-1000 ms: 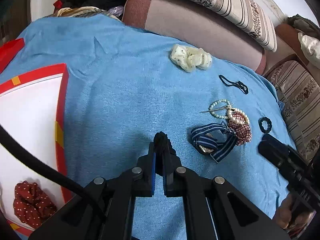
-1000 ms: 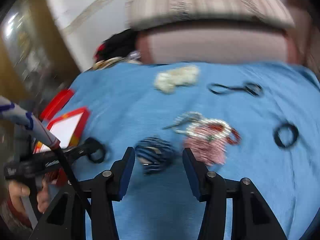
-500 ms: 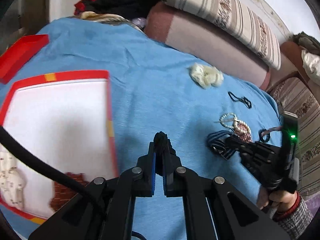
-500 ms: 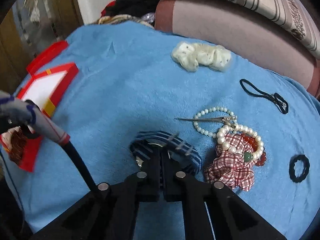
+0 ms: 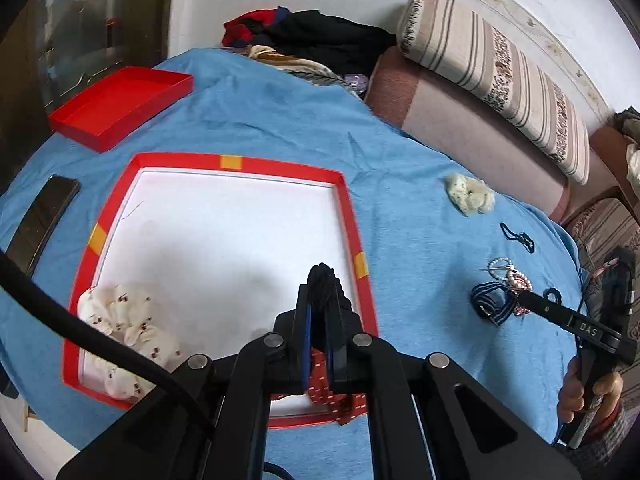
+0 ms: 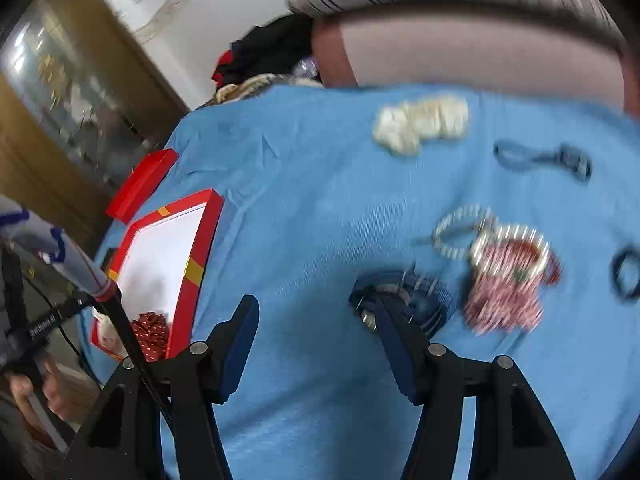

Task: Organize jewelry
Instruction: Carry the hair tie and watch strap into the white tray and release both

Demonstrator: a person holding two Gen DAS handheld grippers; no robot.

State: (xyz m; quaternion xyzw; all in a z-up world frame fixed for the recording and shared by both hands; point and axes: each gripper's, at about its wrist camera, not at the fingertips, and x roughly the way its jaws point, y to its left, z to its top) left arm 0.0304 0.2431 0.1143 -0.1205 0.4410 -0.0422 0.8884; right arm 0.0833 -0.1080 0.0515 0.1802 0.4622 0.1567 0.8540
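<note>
My left gripper (image 5: 320, 300) pinches a black hair tie (image 5: 322, 278) over the red box (image 5: 362, 292); my right gripper (image 6: 316, 320), jaws just opening wide, nothing gripped, right of box.

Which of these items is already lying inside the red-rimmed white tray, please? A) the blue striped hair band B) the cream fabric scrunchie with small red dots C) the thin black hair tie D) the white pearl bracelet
B: the cream fabric scrunchie with small red dots lies in the near left corner of the red-rimmed white tray, while the other three lie out on the blue cloth.
</note>
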